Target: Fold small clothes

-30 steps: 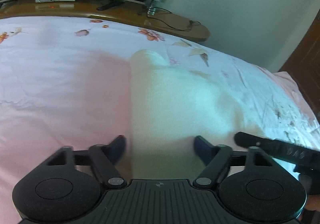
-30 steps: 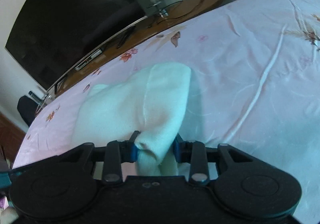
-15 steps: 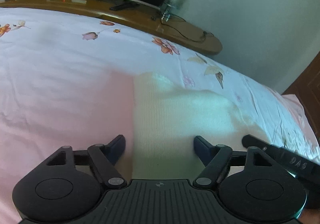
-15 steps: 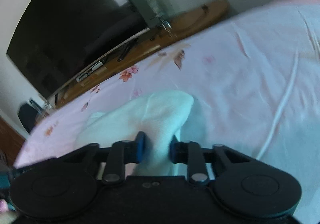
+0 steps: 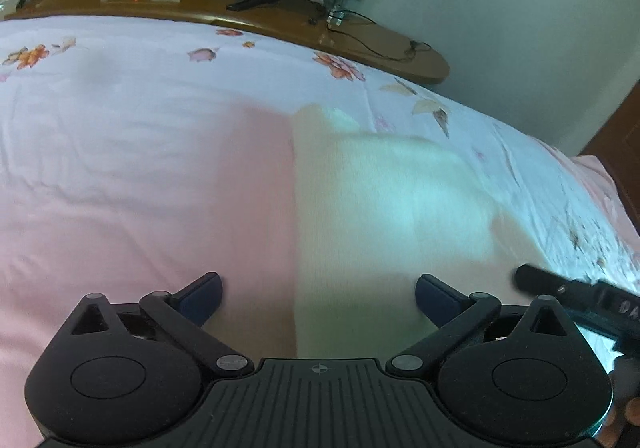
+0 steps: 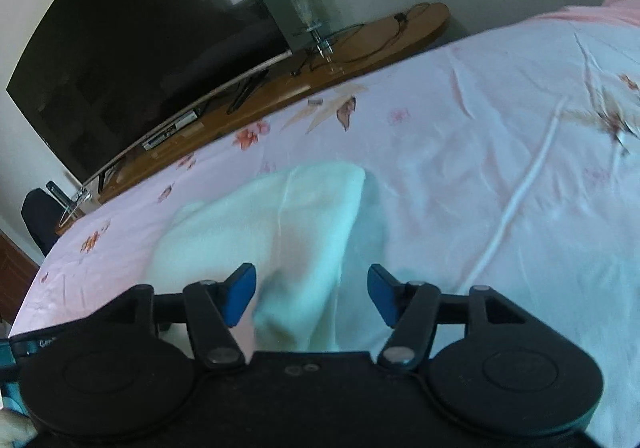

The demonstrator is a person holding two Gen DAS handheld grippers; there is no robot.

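Half a second ago the right claw (image 6: 311, 294) was pinching the near edge of the white garment (image 6: 280, 232); now its blue-padded fingers (image 6: 240, 294) are spread wide, and the cloth sits loose between them, touching neither pad as far as the right wrist view shows. Both views have also shifted a little, so the wooden TV stand (image 5: 372, 36) now sits lower in the left wrist frame.

Seen from the left wrist, the left claw (image 5: 318, 294) is spread as well, holding nothing. Its right finger lies over the garment (image 5: 380, 208) and its left one over the bare pink floral bedsheet (image 5: 140, 176); the garment's straight left edge runs up the middle of the frame between them. The garment lies on the bed in the centre and right of that frame, its surface blurred and washed out. At the lower right edge, part of the other black tool pokes in, with a bit of a hand behind it.

In the right wrist view the garment fills the lower centre, a raised fold in it reaching toward the claw. A creased stretch of bedsheet (image 6: 500, 152) spreads to the right. Across the upper left stands a dark television (image 6: 140, 32), with a glass lamp (image 6: 300, 4) beside it on the stand.
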